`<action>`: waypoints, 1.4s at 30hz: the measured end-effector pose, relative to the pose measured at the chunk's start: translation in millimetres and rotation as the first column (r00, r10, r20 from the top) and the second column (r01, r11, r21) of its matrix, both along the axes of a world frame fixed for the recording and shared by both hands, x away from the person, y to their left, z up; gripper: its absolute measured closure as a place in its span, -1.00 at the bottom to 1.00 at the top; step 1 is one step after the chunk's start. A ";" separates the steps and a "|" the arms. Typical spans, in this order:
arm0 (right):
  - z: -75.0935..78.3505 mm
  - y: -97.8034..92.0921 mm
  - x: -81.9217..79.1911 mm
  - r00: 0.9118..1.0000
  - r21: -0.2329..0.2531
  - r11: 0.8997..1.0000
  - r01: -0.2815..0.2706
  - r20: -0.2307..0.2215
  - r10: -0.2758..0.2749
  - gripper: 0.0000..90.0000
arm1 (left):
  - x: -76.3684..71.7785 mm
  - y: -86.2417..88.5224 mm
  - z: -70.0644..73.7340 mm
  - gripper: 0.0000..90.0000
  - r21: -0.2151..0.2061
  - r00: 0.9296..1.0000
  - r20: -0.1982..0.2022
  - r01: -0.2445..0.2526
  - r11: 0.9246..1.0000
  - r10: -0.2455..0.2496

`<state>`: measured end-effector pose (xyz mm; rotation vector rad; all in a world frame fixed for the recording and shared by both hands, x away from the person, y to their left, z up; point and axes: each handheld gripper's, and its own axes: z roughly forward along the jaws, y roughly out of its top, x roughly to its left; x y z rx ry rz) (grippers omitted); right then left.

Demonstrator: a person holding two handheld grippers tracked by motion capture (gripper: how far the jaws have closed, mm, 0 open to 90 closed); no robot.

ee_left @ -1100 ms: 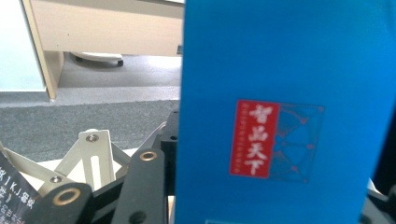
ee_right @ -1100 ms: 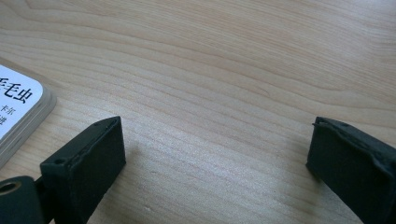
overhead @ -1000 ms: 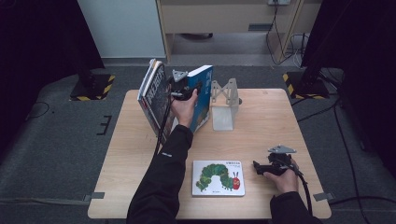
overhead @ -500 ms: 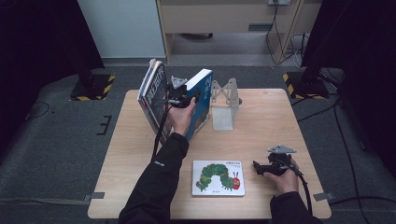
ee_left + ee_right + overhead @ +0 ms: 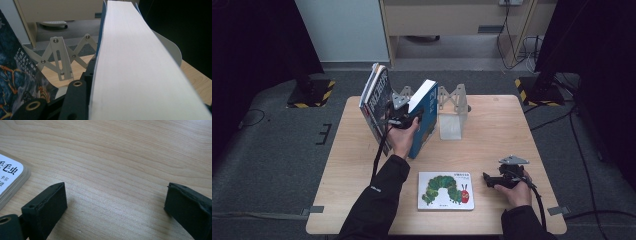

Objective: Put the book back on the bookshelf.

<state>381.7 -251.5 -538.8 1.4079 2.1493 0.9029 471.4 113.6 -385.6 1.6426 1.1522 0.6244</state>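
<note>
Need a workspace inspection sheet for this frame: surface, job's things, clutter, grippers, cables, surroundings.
Surface: wooden table, bare wood between the things on it.
Job's things: blue book tilted upright, clamped by the left gripper; dark-covered books lean beside it; white folding book rack behind.
Clutter: caterpillar picture book lying flat near the front edge.
Grippers: left shut on the blue book; right gripper resting on the table, jaws wide open, nothing between them.
Cables: one trails from each gripper; more lie on the floor behind the table.
Surroundings: grey floor, wooden cabinet, hazard-striped stand bases.
</note>
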 end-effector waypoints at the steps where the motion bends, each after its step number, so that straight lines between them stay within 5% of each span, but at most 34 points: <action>1: -0.1 0.0 0.0 1.000 0.000 1.000 0.000 0.001 0.000 -0.91 | -1.1 0.7 -0.3 0.28 0.005 1.000 -0.002 0.000 1.000 0.000; 8: 0.1 0.1 -0.2 1.000 0.000 1.000 0.001 -0.003 -0.001 -0.91 | -8.4 5.1 -7.0 0.26 -0.019 1.000 0.020 -0.011 1.000 0.012; 24: 0.1 0.2 -0.1 1.000 0.000 1.000 0.001 -0.003 -0.001 -0.91 | -2.7 -9.0 -11.8 0.27 0.000 0.997 0.066 -0.043 0.999 0.043; 35: -0.1 0.1 0.1 1.000 -0.002 1.000 0.000 0.000 0.000 -0.91 | 15.2 -14.8 -12.1 0.27 -0.043 0.997 0.049 -0.049 0.998 0.051; 42: 0.0 0.2 -0.1 1.000 -0.001 1.000 0.002 -0.002 -0.002 -0.91 | 8.6 -11.3 -13.2 0.20 -0.034 0.998 0.059 -0.026 0.999 0.028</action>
